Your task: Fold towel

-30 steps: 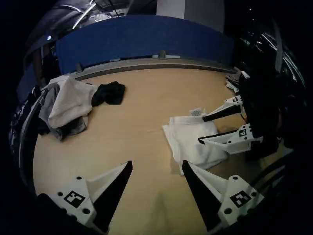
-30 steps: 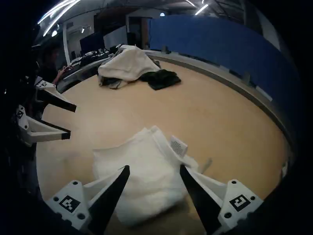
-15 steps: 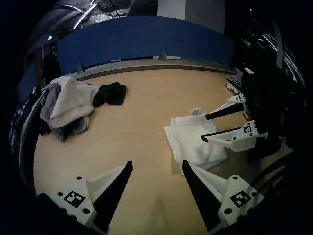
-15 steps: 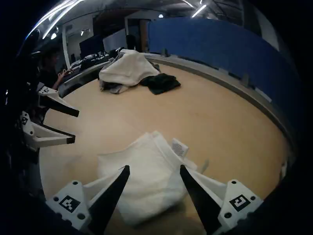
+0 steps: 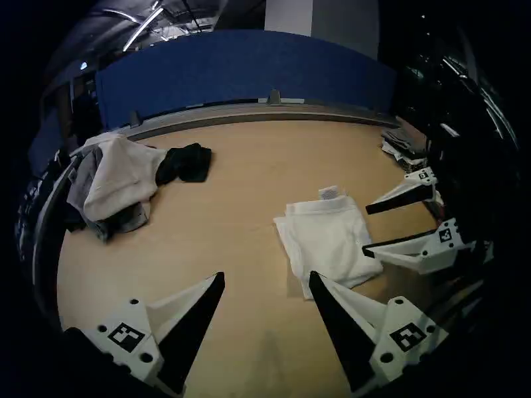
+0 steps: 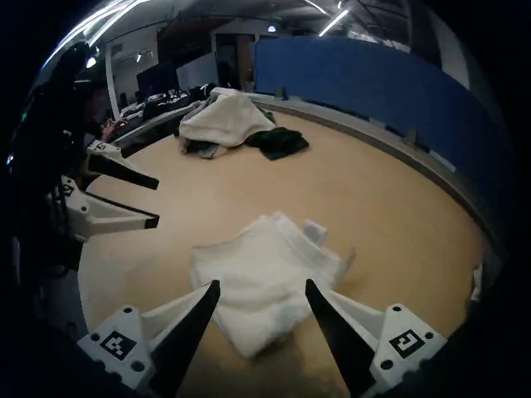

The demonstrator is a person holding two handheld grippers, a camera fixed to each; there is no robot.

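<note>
- Fingers of the left gripper point(image 5: 265, 275) stand spread wide over bare wood at the near edge of the table point(image 5: 245, 166), holding nothing
- In the right gripper view, we see the right gripper point(image 6: 261, 284) likewise agape and empty, its tips at the near edge of the towel point(image 6: 265, 259); whether they touch the cloth we cannot tell
- The white towel lies folded into a compact, slightly rumpled rectangle on the tabletop between the two grippers, its tag point(image 5: 331, 192) poking out at the far edge
- Farther back, a dark garment point(image 5: 186, 161) lies just beside a heap of pale and grey laundry point(image 5: 116, 176)
- Beyond the table's curved far rim we make out a blue partition point(image 5: 245, 73)
</note>
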